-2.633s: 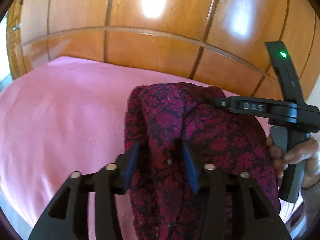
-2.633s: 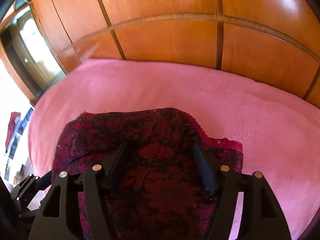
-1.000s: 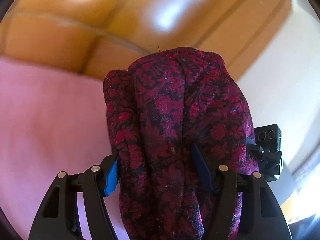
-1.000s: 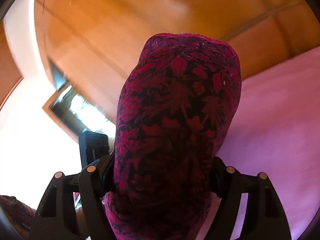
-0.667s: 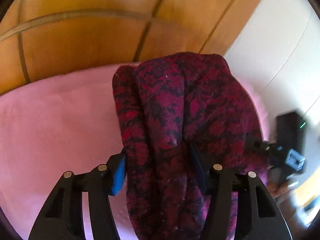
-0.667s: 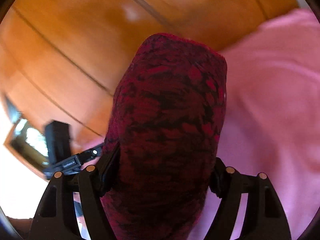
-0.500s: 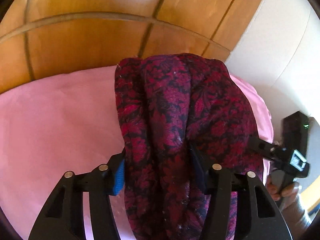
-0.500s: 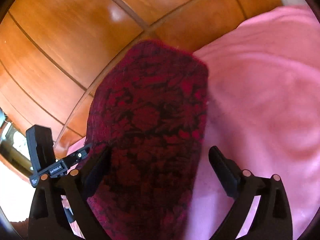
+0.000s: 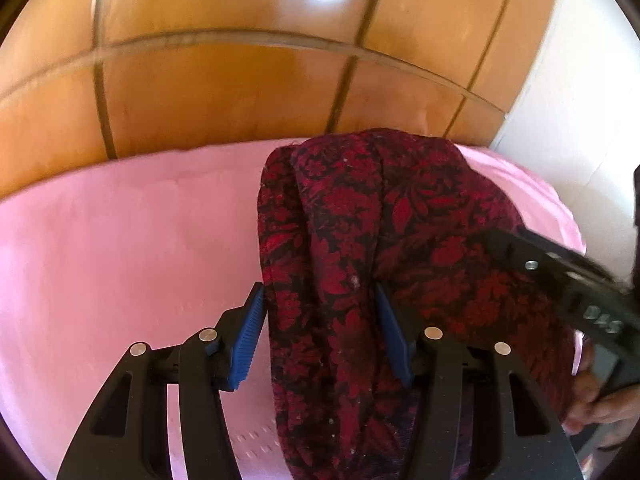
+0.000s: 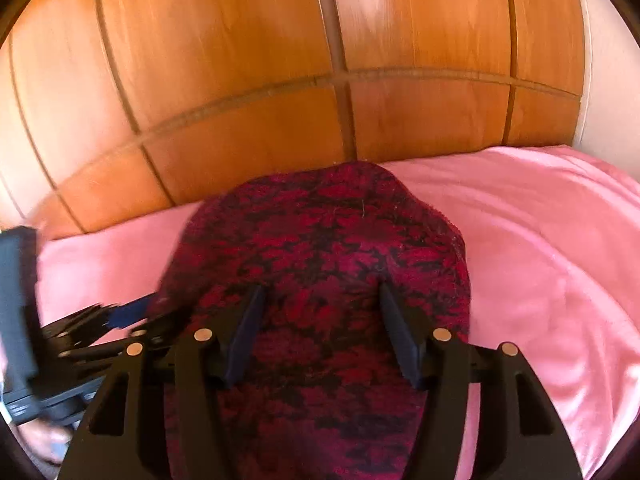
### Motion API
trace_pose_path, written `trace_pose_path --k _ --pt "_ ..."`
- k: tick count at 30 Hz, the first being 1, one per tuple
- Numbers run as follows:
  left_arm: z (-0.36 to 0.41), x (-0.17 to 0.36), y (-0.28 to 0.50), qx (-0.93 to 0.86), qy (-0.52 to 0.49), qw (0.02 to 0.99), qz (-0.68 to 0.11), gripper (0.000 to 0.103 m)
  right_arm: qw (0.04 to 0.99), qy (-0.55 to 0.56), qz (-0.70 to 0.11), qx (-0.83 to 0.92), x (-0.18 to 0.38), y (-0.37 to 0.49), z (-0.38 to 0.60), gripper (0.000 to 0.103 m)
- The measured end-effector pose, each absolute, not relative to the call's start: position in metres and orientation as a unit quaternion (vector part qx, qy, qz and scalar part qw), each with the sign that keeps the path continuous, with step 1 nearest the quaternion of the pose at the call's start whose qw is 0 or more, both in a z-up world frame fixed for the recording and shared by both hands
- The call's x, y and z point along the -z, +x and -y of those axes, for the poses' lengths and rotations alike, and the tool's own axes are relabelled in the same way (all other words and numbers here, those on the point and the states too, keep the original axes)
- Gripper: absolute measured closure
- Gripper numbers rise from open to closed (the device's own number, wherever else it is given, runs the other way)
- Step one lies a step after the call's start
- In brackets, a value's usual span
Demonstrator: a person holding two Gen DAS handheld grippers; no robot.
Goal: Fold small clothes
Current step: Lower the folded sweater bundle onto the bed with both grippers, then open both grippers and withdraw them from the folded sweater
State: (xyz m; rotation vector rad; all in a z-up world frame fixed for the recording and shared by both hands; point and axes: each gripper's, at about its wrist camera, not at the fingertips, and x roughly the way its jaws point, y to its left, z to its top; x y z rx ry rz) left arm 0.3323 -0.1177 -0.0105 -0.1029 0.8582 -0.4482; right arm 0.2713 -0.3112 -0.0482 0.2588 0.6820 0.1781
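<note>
The left gripper (image 9: pixel 320 334) is clamping the dark red floral garment (image 9: pixel 384 264) at centre frame, while the right gripper (image 10: pixel 320 330), jaws just narrowed, is gripping it above the pink bedspread (image 10: pixel 540 248).

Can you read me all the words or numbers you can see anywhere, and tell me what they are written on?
"DAS" in pale letters, seen tilted and a bit blurred, on the black body of the right hand-held gripper at the right edge of the left wrist view.
No other text: none on the red and black flowered cloth, the pink bedcover or the wooden panels.
</note>
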Motion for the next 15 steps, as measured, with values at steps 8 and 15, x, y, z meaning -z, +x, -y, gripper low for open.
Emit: trace_pose_path --k 8,15 --pt "0.105 -0.011 0.303 0.174 -0.062 0.907 -0.378 0.024 0.938 0.128 -0.312 -0.074 0.044 0.253 0.324 0.029" --pt "0.091 -0.027 0.269 0.152 -0.071 0.920 -0.353 0.024 0.945 0.143 -0.292 -0.048 0.036 0.222 0.319 0.018"
